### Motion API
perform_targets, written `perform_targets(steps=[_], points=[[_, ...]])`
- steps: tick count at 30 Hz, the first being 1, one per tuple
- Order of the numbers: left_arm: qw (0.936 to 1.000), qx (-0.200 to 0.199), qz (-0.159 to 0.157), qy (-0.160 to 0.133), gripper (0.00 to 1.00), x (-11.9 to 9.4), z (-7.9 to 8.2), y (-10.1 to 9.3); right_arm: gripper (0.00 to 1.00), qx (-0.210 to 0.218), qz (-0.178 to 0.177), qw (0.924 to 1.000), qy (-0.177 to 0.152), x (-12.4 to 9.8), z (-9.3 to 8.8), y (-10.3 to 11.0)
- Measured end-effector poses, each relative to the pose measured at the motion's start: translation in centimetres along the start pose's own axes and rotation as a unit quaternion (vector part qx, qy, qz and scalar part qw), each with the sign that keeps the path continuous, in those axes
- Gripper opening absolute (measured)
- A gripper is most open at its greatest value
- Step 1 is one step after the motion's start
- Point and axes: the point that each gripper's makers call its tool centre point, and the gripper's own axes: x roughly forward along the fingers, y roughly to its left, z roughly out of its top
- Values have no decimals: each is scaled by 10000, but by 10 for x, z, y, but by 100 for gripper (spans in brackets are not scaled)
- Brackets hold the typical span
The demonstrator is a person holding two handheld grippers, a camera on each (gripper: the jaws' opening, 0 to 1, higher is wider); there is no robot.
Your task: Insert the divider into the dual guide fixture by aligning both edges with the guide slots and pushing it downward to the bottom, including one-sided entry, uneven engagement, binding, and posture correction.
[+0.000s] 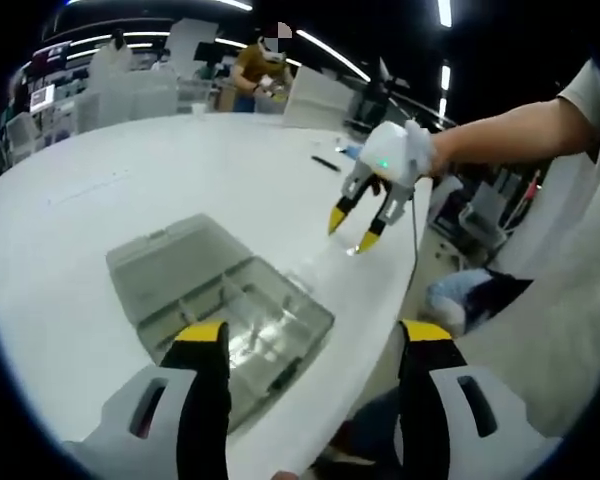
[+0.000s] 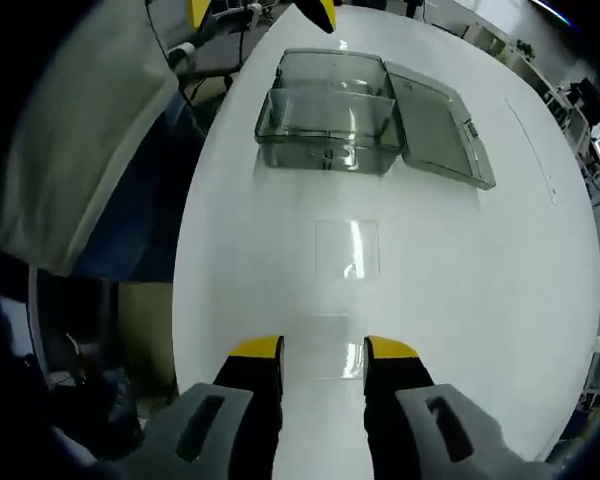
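Note:
A smoky clear plastic box (image 2: 325,125) stands on the white table with its lid (image 2: 435,125) folded open beside it; thin partitions show inside. The same box (image 1: 230,300) lies just beyond my left gripper (image 1: 315,335), whose jaws are spread wide with nothing between them. A clear flat divider (image 2: 347,248) lies on the table between the box and my right gripper (image 2: 323,350), which is open and empty, hovering short of the sheet. In the left gripper view the right gripper (image 1: 353,230) hangs over the table, tips pointing down at the faint divider (image 1: 320,265).
The table's curved edge (image 1: 380,330) runs close to the box on the person's side. A small dark pen-like object (image 1: 325,163) lies farther back. A person's arm (image 1: 520,130) holds the right gripper. Another person (image 1: 255,70) stands beyond the table among shelves.

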Motion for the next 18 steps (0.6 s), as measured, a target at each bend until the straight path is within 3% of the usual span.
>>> perform_targets(steps=[18], points=[[9994, -65, -316, -111, 51, 17, 21, -19, 26, -797, -304, 9958, -336, -34, 91, 2]])
